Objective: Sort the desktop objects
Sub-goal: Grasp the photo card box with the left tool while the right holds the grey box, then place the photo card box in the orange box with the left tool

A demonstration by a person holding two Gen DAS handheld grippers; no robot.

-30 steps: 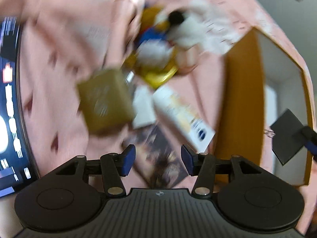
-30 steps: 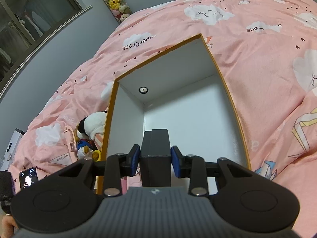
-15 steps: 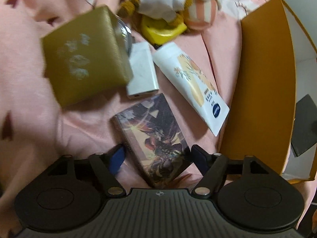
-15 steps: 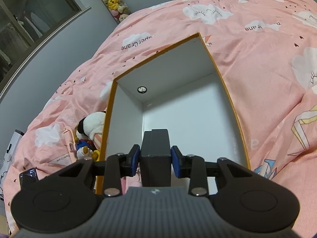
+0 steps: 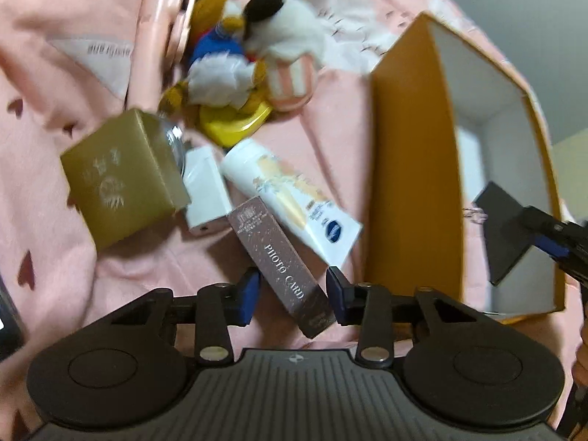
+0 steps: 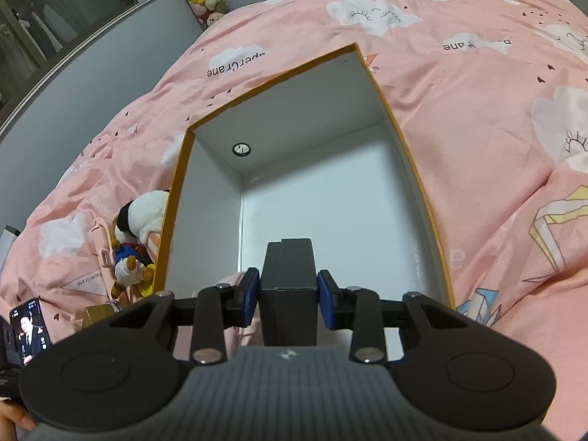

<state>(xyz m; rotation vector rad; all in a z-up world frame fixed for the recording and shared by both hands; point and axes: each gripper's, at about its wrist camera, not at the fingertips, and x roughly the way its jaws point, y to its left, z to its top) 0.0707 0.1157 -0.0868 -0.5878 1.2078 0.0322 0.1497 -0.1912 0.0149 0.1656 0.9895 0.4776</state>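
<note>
Left gripper point(image 5: 292, 294) has its blue pads on both sides of a brown photo card box point(image 5: 281, 262), tilted on edge between them; contact looks made on both sides, but motion blur leaves it short of certain, so I cannot tell if the grip is tight. Going left to right in the left wrist view: gold box point(image 5: 123, 180) lies on the pink bedspread point(image 5: 44, 110), a small white box point(image 5: 204, 191) just beside it and partly under its corner, then a white cream tube point(image 5: 290, 198) lying slantwise, its flat end near the photo card box. Behind them a pile of plush toys point(image 5: 235, 58) with a yellow piece under it and a pink looped thing to its left. Orange box point(image 5: 411, 169), open top, white inside, stands right of the tube.

Right gripper point(image 6: 282, 296) is clamped on a black box point(image 6: 288, 283), pads pressed flat against both its sides, held over the near end of the orange box point(image 6: 419, 191). In the left wrist view the black box point(image 5: 505, 231) shows inside the opening of the orange box. Phone point(image 6: 31, 325) with a lit screen sits at the far left edge, plush toys point(image 6: 136, 242) just left of the orange wall.
</note>
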